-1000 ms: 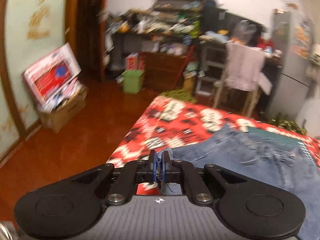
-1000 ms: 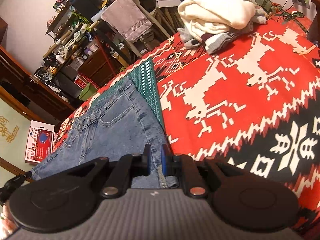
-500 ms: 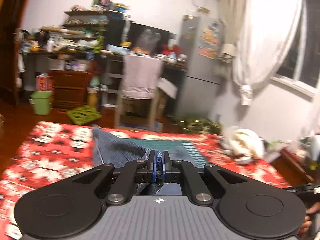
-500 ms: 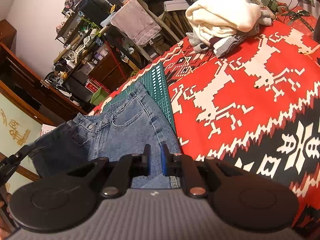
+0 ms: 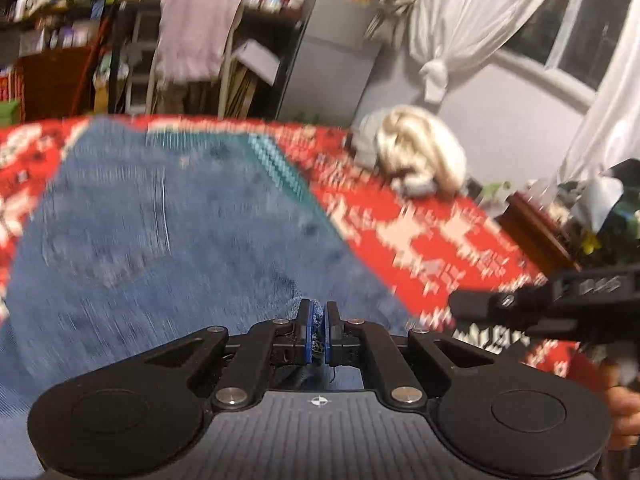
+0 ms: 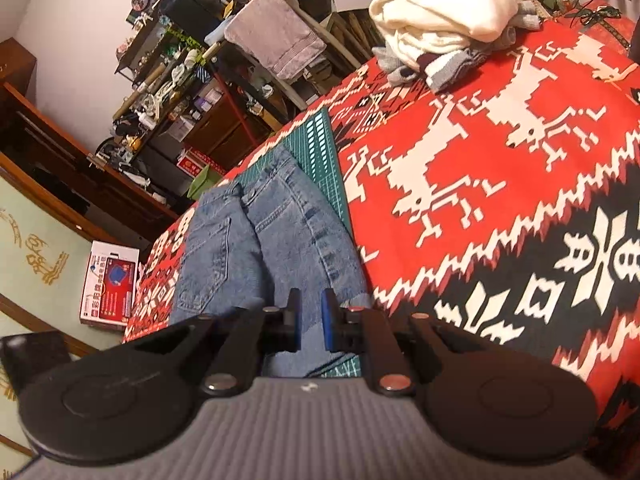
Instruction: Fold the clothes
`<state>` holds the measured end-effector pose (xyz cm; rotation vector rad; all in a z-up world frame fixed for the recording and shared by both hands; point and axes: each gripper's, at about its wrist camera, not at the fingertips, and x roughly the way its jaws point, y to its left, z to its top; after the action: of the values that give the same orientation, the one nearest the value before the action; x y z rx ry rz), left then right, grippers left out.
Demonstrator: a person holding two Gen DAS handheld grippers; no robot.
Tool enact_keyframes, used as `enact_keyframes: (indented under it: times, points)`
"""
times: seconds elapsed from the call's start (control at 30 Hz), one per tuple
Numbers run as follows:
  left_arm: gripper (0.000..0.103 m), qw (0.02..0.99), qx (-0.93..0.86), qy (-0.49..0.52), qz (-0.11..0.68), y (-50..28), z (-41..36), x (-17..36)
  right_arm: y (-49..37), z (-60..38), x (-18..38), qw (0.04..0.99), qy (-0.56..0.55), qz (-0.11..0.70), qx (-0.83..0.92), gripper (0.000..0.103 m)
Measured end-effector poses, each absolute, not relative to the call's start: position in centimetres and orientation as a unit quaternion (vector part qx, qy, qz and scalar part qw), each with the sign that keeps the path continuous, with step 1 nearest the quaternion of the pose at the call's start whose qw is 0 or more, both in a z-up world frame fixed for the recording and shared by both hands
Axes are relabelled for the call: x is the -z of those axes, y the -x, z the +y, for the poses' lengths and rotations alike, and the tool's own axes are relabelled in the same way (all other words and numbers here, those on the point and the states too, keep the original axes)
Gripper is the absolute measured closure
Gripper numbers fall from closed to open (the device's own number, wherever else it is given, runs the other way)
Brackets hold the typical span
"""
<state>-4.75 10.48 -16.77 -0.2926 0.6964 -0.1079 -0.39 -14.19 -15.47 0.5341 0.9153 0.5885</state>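
Note:
Blue jeans (image 6: 280,240) lie doubled over on a red patterned blanket (image 6: 480,160), partly on a green cutting mat (image 6: 324,148); a back pocket faces up. My right gripper (image 6: 311,316) sits low at the near end of the jeans, fingers shut on denim with a narrow gap. In the blurred left wrist view the jeans (image 5: 160,240) fill the left half. My left gripper (image 5: 318,320) is shut on a bunched bit of denim just above them. The right gripper's black body shows at that view's right edge.
A pile of white and grey clothes (image 6: 440,12) sits at the far end of the blanket. Beyond the bed are a chair draped with a towel (image 6: 276,40), cluttered shelves and a printed box (image 6: 110,284) on the floor. A hand (image 5: 624,412) shows at the lower right.
My left gripper has swung its end of the jeans up and across toward the right gripper, so the jeans now lie doubled. The right gripper has barely moved.

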Motion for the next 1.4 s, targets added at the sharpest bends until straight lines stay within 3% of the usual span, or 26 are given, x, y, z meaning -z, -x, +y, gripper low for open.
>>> enact_keyframes:
  times: [0.17, 0.27, 0.3, 0.33, 0.67, 0.87, 0.9, 0.93, 1.0, 1.13, 1.2, 1.23, 1.3, 1.4]
  points:
    - [0.093, 0.924, 0.064, 0.16, 0.341, 4.9, 10.4, 17.2, 0.3, -12.9, 15.9, 0.815, -0.244, 0.44, -0.289, 0.09]
    - [0.073, 0.924, 0.066, 0.169, 0.337, 5.3, 10.8, 16.4, 0.3, -12.1, 16.2, 0.81, -0.241, 0.445, -0.296, 0.089]
    - [0.059, 0.925, 0.063, 0.171, 0.334, 5.6, 10.9, 16.1, 0.2, -11.8, 16.3, 0.809, -0.24, 0.447, -0.299, 0.086]
    - [0.056, 0.926, 0.06, 0.173, 0.329, 6.0, 11.1, 15.8, 0.2, -11.5, 16.3, 0.808, -0.239, 0.447, -0.301, 0.082]
    - [0.056, 0.919, 0.001, 0.247, 0.307, 9.4, 17.7, 13.8, -1.3, -7.9, 17.6, 0.791, -0.235, 0.465, -0.321, 0.074]
    - [0.051, 0.91, -0.066, 0.273, 0.305, 12.2, 22.8, 13.4, -1.8, -5.0, 18.4, 0.791, -0.201, 0.478, -0.326, 0.071]
    - [0.05, 0.909, -0.077, 0.276, 0.303, 12.7, 23.5, 13.3, -1.8, -4.7, 18.4, 0.793, -0.19, 0.479, -0.324, 0.073]
    - [0.05, 0.908, -0.086, 0.281, 0.3, 13.2, 24.1, 13.2, -1.7, -4.3, 18.5, 0.796, -0.179, 0.48, -0.322, 0.083]
    - [0.05, 0.905, -0.101, 0.291, 0.294, 14.1, 25.4, 13.2, -1.6, -3.7, 18.4, 0.803, -0.154, 0.48, -0.318, 0.092]
    - [0.05, 0.902, -0.115, 0.292, 0.295, 14.9, 26.6, 13.2, -0.9, -3.4, 17.0, 0.814, -0.132, 0.464, -0.322, 0.096]
    - [0.05, 0.901, -0.117, 0.295, 0.297, 15.1, 26.9, 13.4, -0.7, -3.1, 16.5, 0.825, -0.099, 0.453, -0.324, 0.088]
    - [0.05, 0.901, -0.116, 0.295, 0.296, 15.1, 26.9, 13.3, -0.7, -3.1, 16.6, 0.824, -0.094, 0.455, -0.323, 0.073]
    - [0.05, 0.902, -0.115, 0.294, 0.296, 15.1, 26.8, 13.3, -0.8, -3.1, 16.9, 0.82, -0.099, 0.461, -0.325, 0.058]
    - [0.05, 0.903, -0.112, 0.289, 0.298, 15.1, 26.5, 13.3, -0.8, -2.9, 17.2, 0.82, -0.1, 0.459, -0.328, 0.062]
